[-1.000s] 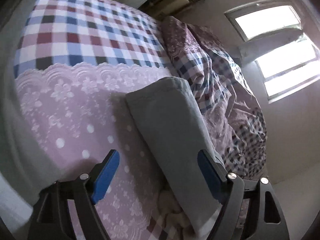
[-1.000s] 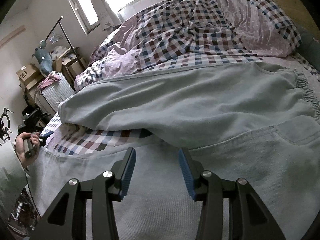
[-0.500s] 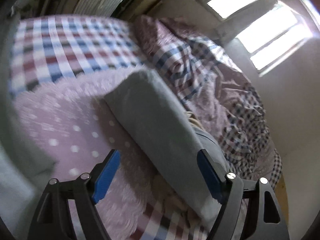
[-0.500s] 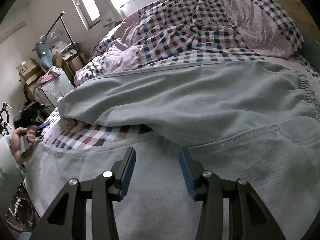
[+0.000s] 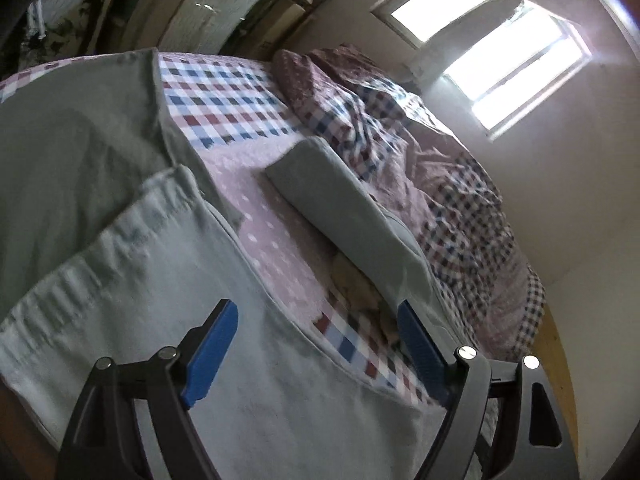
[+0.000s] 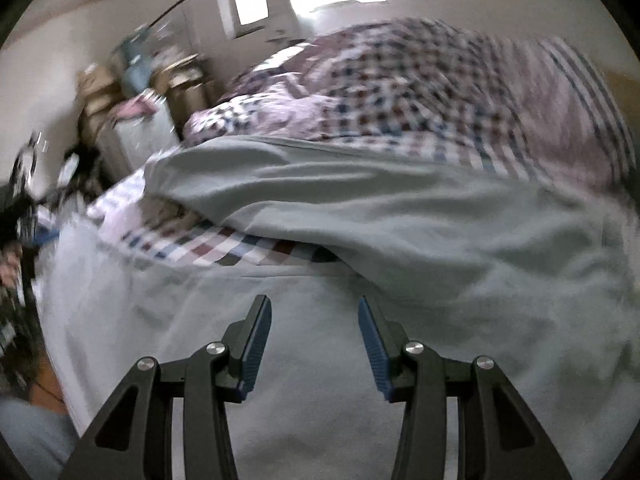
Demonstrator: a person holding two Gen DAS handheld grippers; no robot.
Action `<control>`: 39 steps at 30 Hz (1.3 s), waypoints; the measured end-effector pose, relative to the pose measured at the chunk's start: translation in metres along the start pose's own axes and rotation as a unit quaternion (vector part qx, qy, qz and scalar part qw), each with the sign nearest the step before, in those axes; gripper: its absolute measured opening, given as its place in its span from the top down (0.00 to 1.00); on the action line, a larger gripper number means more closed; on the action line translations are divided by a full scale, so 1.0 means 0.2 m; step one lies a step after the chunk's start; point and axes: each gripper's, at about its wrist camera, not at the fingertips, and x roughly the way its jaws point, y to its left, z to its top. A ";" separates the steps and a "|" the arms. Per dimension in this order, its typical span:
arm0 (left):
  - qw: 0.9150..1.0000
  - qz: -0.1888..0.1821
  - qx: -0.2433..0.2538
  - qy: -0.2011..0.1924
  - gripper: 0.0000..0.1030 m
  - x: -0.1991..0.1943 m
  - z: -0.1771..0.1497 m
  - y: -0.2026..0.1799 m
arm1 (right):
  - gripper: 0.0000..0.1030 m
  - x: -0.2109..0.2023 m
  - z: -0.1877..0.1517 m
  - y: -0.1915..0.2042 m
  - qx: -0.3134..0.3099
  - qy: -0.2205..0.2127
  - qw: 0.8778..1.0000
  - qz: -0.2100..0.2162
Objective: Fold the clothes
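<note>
Light grey sweatpants lie spread across the bed, one leg stretched over the checked sheet. In the left wrist view a ribbed cuff end of the sweatpants fills the near left. My left gripper hangs open just above that cloth, with nothing between its blue pads. A second grey leg runs away to the right of it. My right gripper stands open over the near grey fabric, holding nothing. The right wrist view is blurred.
A crumpled checked quilt is heaped along the far side of the bed, near the window. Boxes and a rack with clutter stand by the wall at the left. The bed's wooden edge shows at the right.
My left gripper has swung over the near leg cuff, which now fills its lower left view. The right wrist view has turned left and gone blurry. Both grippers stay open.
</note>
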 end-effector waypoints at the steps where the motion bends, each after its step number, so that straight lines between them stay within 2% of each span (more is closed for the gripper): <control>1: 1.000 -0.006 0.001 0.004 0.17 0.01 -0.01 -0.01 | 0.53 0.01 0.02 0.03 -0.017 0.004 1.000 -0.006; 3: 1.000 -0.021 0.002 0.012 0.17 0.04 -0.02 -0.04 | 0.55 0.07 0.06 0.08 -0.056 0.021 0.998 -0.013; 5: 0.999 -0.036 0.002 0.019 0.17 0.09 -0.01 -0.07 | 0.61 0.16 0.10 0.14 -0.110 0.043 0.993 -0.030; 7: 0.999 -0.047 -0.001 0.023 0.17 0.18 0.02 -0.11 | 0.79 0.25 0.12 0.17 -0.161 0.071 0.983 -0.046; 11: 0.997 -0.060 -0.028 0.048 0.17 0.43 0.12 -0.14 | 0.80 0.45 0.11 0.17 -0.235 0.126 0.961 -0.070; 14: 0.995 -0.045 -0.058 0.069 0.17 0.66 0.18 -0.11 | 0.80 0.56 0.15 0.08 -0.233 0.145 0.958 -0.084; 18: 0.994 -0.015 -0.077 0.080 0.17 0.94 0.26 -0.06 | 0.80 0.66 0.25 -0.05 -0.210 0.168 0.961 -0.061; 21: 0.994 0.005 -0.083 0.075 0.17 1.06 0.30 -0.03 | 0.80 0.73 0.28 -0.10 -0.204 0.185 0.961 -0.035; 23: 0.996 -0.002 -0.070 0.058 0.17 1.10 0.34 -0.05 | 0.81 0.76 0.29 -0.10 -0.209 0.188 0.959 -0.026; 24: 0.996 -0.005 -0.066 0.053 0.17 1.13 0.37 -0.06 | 0.84 0.77 0.29 -0.10 -0.211 0.189 0.959 -0.024; 25: 0.997 -0.008 -0.066 0.049 0.17 1.16 0.39 -0.07 | 0.92 0.77 0.29 -0.11 -0.214 0.186 0.959 -0.021; 26: 0.996 -0.012 -0.070 0.050 0.17 1.20 0.41 -0.07 | 0.94 0.76 0.30 -0.11 -0.216 0.182 0.959 -0.018; 27: 0.996 -0.015 -0.077 0.051 0.27 1.22 0.43 -0.07 | 0.96 0.75 0.30 -0.11 -0.219 0.178 0.959 -0.014; 28: 0.995 -0.014 -0.088 0.050 0.53 1.23 0.45 -0.06 | 0.96 0.74 0.30 -0.12 -0.221 0.174 0.960 -0.011; 29: 0.994 -0.010 -0.097 0.049 0.70 1.24 0.47 -0.05 | 0.97 0.71 0.31 -0.12 -0.221 0.168 0.961 -0.002; 30: 0.994 -0.003 -0.101 0.044 0.93 1.23 0.49 -0.05 | 0.97 0.67 0.33 -0.14 -0.215 0.162 0.963 0.008; 35: 0.996 -0.027 -0.085 -0.001 0.97 1.04 0.62 -0.15 | 0.98 0.45 0.46 -0.25 -0.160 0.127 0.974 0.100; 39: 0.992 -0.068 -0.102 -0.029 0.95 0.84 0.71 -0.24 | 0.97 0.28 0.58 -0.36 -0.107 0.104 0.971 0.187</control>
